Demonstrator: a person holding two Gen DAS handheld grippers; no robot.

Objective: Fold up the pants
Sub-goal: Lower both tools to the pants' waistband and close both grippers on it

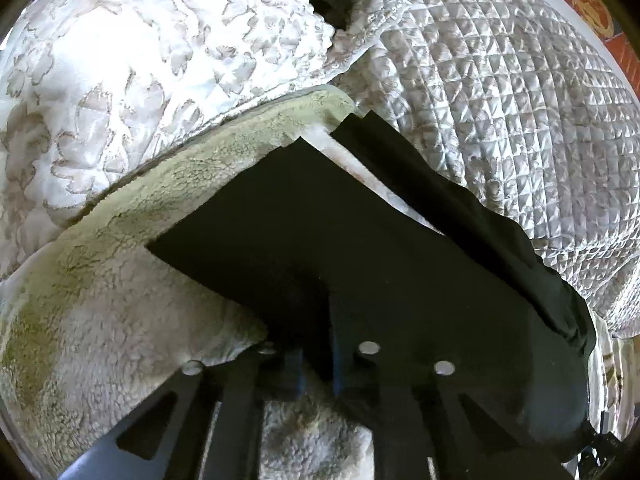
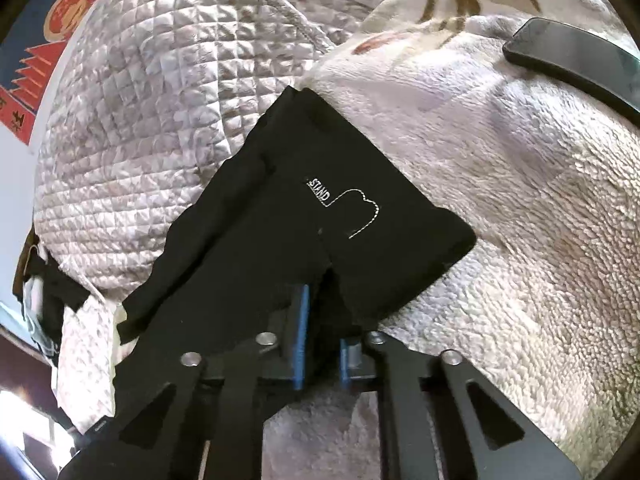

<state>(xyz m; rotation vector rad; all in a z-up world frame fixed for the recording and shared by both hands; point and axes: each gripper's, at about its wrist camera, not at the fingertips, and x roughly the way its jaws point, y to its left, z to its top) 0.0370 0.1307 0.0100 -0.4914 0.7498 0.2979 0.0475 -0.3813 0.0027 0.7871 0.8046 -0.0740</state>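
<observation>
Now both grippers pinch the black fabric pants (image 2: 304, 216): the right gripper (image 2: 322, 344) clamps a fold just ahead of it on the fluffy cream blanket (image 2: 520, 240), the left gripper (image 1: 318, 364) likewise.

Both wrist views look closely down onto the same black pants (image 1: 320, 240).
</observation>
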